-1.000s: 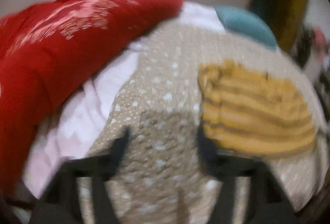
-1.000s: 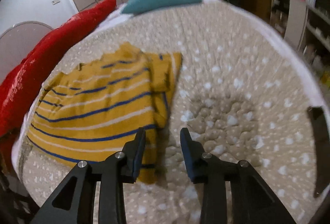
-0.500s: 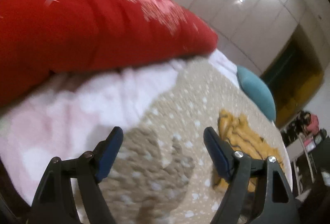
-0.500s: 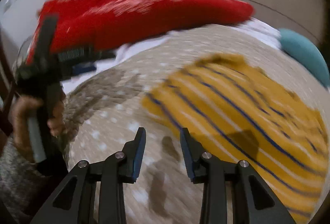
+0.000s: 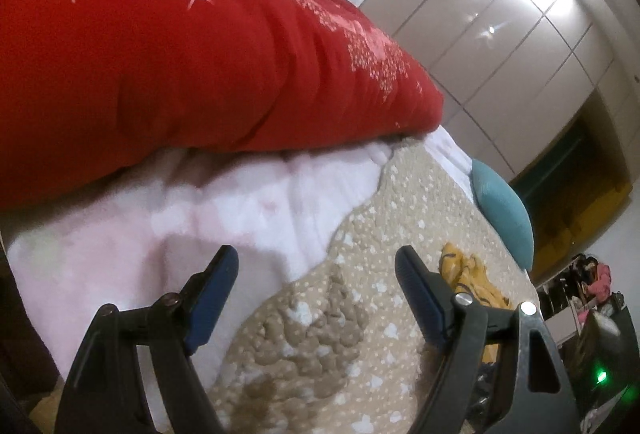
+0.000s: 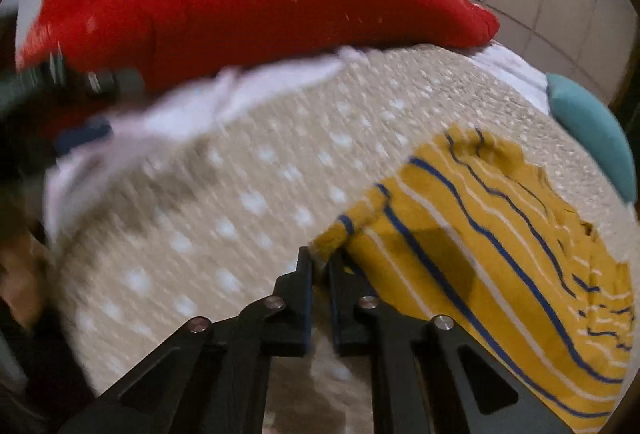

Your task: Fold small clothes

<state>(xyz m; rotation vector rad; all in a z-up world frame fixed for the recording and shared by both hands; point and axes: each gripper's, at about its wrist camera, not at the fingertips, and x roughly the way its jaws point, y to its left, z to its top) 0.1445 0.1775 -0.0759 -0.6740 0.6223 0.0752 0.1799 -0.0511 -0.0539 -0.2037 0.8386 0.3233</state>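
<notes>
The yellow striped shirt (image 6: 492, 254) lies spread at the lower right of the right wrist view, on the beige dotted bedspread (image 6: 248, 194). The right gripper (image 6: 320, 266) has its jaws nearly together at the shirt's lower-left corner; whether it pinches the cloth I cannot tell. The left gripper (image 5: 316, 266) gapes wide over the bedspread, with the red duvet (image 5: 180, 54) filling the upper left.

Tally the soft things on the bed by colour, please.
Red: 1, the duvet
Yellow with blue stripes: 1, the shirt
Teal: 1, the cushion
White or pale pink: 1, the blanket
Beige with white spots: 1, the cover
Total: 5
</notes>
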